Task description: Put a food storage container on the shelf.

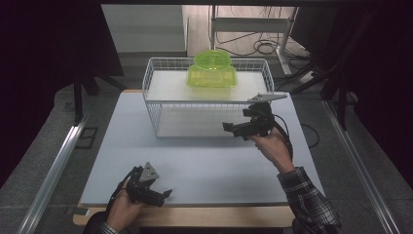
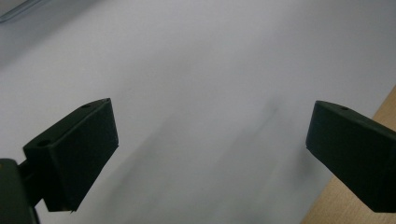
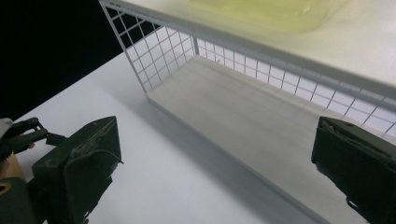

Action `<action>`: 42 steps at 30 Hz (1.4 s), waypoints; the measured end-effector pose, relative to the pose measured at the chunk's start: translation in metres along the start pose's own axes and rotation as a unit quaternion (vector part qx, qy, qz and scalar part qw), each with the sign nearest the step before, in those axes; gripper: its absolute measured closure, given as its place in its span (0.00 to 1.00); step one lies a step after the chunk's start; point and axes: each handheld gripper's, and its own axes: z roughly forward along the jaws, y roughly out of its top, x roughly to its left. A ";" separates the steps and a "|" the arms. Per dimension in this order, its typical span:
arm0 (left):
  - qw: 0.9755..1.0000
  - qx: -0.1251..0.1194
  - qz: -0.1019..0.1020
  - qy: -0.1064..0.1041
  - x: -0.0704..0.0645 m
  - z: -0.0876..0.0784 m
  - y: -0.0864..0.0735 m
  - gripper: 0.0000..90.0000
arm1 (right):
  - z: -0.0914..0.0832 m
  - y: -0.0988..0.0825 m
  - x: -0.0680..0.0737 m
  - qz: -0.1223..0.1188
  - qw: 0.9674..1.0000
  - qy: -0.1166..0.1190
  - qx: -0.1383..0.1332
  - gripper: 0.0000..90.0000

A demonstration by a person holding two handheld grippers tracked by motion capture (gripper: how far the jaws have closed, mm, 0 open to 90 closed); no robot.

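I'm seeing the yellow-green container [image 3: 275, 14] getting cut off by the right gripper view's top edge, blurring behind the wire basket [image 3: 154, 56].

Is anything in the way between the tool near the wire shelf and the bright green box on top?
The right tool, open and empty, hangs by the wire shelf's front, lower than its top board. The green plastic box sits up on that board, so the board's front rim lies between them. Above the rim, nothing visible blocks it.
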 end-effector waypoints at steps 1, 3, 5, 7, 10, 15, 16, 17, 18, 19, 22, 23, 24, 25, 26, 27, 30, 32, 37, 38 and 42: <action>1.000 0.000 0.000 0.000 0.000 0.000 0.000 0.02 | 0.000 -0.002 0.000 0.000 1.000 -0.001 0.002 0.01; 1.000 -0.001 0.001 0.000 0.000 0.000 0.000 0.02 | 0.001 -0.007 0.001 -0.003 1.000 -0.004 0.005 0.01; 1.000 -0.001 0.001 0.000 0.000 0.000 0.000 0.02 | 0.002 -0.012 0.001 -0.007 1.000 -0.008 0.006 0.01; 1.000 -0.001 0.001 0.000 0.000 0.000 0.000 0.02 | 0.002 -0.016 0.001 -0.010 1.000 -0.013 0.007 0.01; 1.000 -0.001 0.002 0.000 0.000 0.000 0.000 0.02 | 0.002 -0.022 0.000 -0.010 1.000 -0.019 0.008 0.00; 1.000 0.000 0.004 0.001 -0.001 0.000 0.000 0.02 | 0.000 -0.035 0.000 -0.014 0.999 -0.029 0.012 0.00; 1.000 -0.001 0.004 0.001 -0.001 0.000 0.000 0.02 | 0.000 -0.036 0.000 -0.014 0.999 -0.030 0.013 0.00; 1.000 -0.001 0.003 0.001 -0.001 0.000 0.000 0.02 | 0.000 -0.038 0.000 -0.015 0.999 -0.032 0.013 0.00; 1.000 -0.001 0.003 0.001 -0.001 0.000 0.000 0.02 | -0.001 -0.040 0.001 -0.015 0.999 -0.033 0.014 0.00; 1.000 0.000 0.004 0.001 -0.001 0.000 0.000 0.02 | -0.002 -0.042 0.001 -0.016 0.999 -0.034 0.014 0.00; 1.000 0.000 0.003 0.001 -0.001 0.000 0.000 0.02 | -0.004 -0.048 0.001 -0.018 0.999 -0.036 0.014 0.00; 1.000 0.000 0.004 0.001 -0.001 0.000 0.000 0.02 | -0.004 -0.050 0.001 -0.018 0.999 -0.038 0.014 0.00; 1.000 0.000 0.004 0.001 -0.001 0.000 0.000 0.02 | -0.005 -0.052 0.000 -0.019 0.999 -0.040 0.014 0.00; 1.000 0.000 0.004 0.001 -0.001 0.000 0.000 0.02 | -0.006 -0.054 0.000 -0.021 0.999 -0.041 0.015 0.00; 1.000 0.000 0.004 0.001 -0.001 0.000 0.000 0.02 | -0.006 -0.056 0.000 -0.020 0.999 -0.041 0.015 0.00; 1.000 0.000 0.004 0.001 -0.001 0.000 0.000 0.02 | -0.007 -0.058 0.000 -0.021 0.999 -0.043 0.016 0.00; 1.000 0.001 0.005 0.002 -0.001 0.000 0.000 0.02 | -0.008 -0.066 -0.002 -0.025 0.998 -0.051 0.019 0.00; 1.000 0.001 0.005 0.002 -0.001 0.000 0.000 0.02 | -0.009 -0.071 -0.003 -0.027 0.998 -0.058 0.020 0.00; 1.000 0.001 0.005 0.002 -0.001 0.000 0.000 0.02 | -0.010 -0.085 -0.008 -0.024 0.997 -0.070 0.022 0.00; 1.000 0.001 0.005 0.002 -0.001 0.000 0.000 0.02 | -0.011 -0.088 -0.008 -0.023 0.997 -0.072 0.022 0.00; 1.000 0.001 0.006 0.002 -0.001 0.000 0.000 0.02 | -0.011 -0.100 -0.010 -0.018 0.997 -0.077 0.022 0.00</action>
